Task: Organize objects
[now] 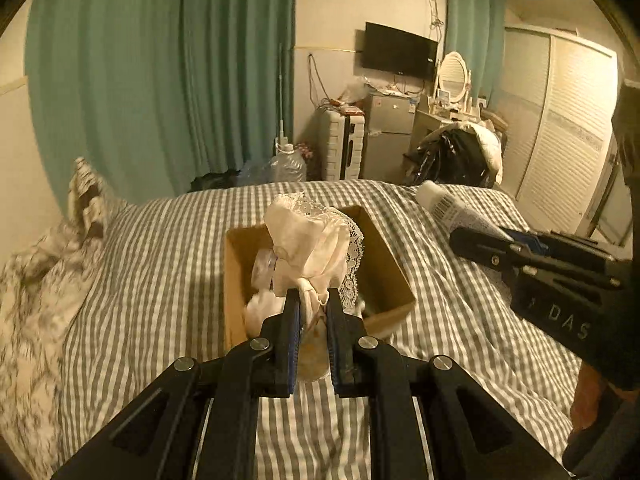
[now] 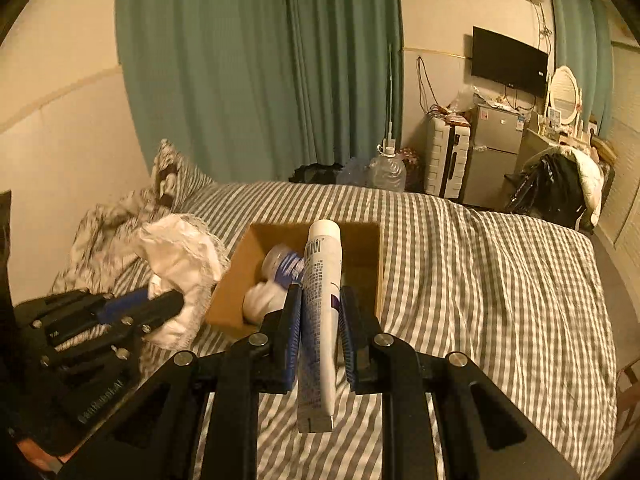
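Note:
An open cardboard box (image 1: 380, 256) (image 2: 362, 252) sits on the striped bed. My left gripper (image 1: 312, 296) is shut on a white lace cloth (image 1: 308, 244) and holds it over the box; it shows at the left of the right wrist view (image 2: 180, 256). My right gripper (image 2: 320, 294) is shut on a white tube with a barcode (image 2: 320, 280), cap end pointing toward the box; the tube shows at the right of the left wrist view (image 1: 448, 208). Inside the box lie a small blue-labelled container (image 2: 286, 264) and something white (image 2: 262, 300).
The grey-and-white striped bed cover (image 2: 480, 280) surrounds the box. A crumpled patterned quilt and pillow (image 1: 44, 264) lie at the left by the wall. Beyond the bed stand a water jug (image 2: 386, 172), a white suitcase (image 2: 446, 160), a small fridge (image 2: 494, 156) and green curtains.

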The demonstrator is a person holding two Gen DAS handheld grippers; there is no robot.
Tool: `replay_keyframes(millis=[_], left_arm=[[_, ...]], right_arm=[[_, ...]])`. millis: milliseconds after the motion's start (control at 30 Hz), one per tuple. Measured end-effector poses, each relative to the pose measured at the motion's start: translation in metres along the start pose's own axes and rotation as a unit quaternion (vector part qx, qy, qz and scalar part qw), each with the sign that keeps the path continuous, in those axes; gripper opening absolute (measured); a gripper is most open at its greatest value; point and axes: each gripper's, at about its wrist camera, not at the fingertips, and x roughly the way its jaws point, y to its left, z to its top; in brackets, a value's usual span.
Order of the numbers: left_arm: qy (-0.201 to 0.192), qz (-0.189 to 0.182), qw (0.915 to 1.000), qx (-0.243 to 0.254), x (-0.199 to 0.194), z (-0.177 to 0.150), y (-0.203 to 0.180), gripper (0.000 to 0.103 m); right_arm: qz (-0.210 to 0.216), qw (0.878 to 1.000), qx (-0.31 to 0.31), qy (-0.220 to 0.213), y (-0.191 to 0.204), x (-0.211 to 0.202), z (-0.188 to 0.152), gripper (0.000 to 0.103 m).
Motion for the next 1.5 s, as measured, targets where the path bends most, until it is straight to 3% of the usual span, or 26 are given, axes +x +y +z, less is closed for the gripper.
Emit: replay_keyframes(millis=[200,400,533,633,700,733,767,833,967,1100,1167,1367,1500], left_arm=[[0.018,-0.006,0.9998,0.008,0.065,0.021,0.002,0.012],[0.049,-0.013,0.9987,0.009,0.131,0.018,0.016,0.012],[0.058,-0.017,0.9981,0.009,0.153,0.007,0.021,0.012],[0.063,-0.015,0.9979,0.007,0.159,0.003,0.024,0.023],[0.065,-0.014,0.9978,0.001,0.156,0.004,0.025,0.038],[0.062,-0.011,0.9980,-0.005,0.151,0.005,0.027,0.051],[0.056,-0.008,0.9984,-0.009,0.144,0.007,0.027,0.057],[0.039,-0.002,0.9991,-0.015,0.125,0.012,0.028,0.058],[0.003,0.021,0.9996,-0.017,0.082,0.026,0.026,0.083],[-0.041,0.024,0.9984,-0.030,0.026,0.040,0.022,0.084],[-0.057,0.027,0.9975,-0.032,0.006,0.046,0.020,0.093],[-0.116,0.041,0.9919,-0.033,-0.067,0.047,0.011,0.103],[-0.144,0.049,0.9876,-0.040,-0.104,0.040,0.007,0.103]], right_arm=[[-0.004,1.000,0.019,0.017,-0.021,0.066,0.025,0.017],[-0.007,0.998,0.035,0.047,-0.037,0.132,0.021,0.018],[0.003,0.997,0.039,0.064,-0.039,0.162,0.010,0.019],[0.000,0.997,0.037,0.066,-0.039,0.166,0.007,0.021],[-0.003,0.997,0.037,0.062,-0.039,0.159,0.006,0.040],[-0.004,0.998,0.037,0.057,-0.039,0.153,0.008,0.045],[-0.007,0.998,0.037,0.048,-0.039,0.143,0.011,0.048],[-0.011,0.999,0.037,0.034,-0.040,0.123,0.017,0.049],[-0.024,0.999,0.031,0.002,-0.036,0.072,0.031,0.061],[-0.039,0.999,0.020,-0.031,-0.027,0.015,0.042,0.068],[-0.043,0.998,0.014,-0.046,-0.022,-0.013,0.044,0.072],[-0.061,0.994,-0.003,-0.090,-0.010,-0.085,0.039,0.086],[-0.072,0.990,-0.009,-0.120,-0.004,-0.126,0.029,0.094]])
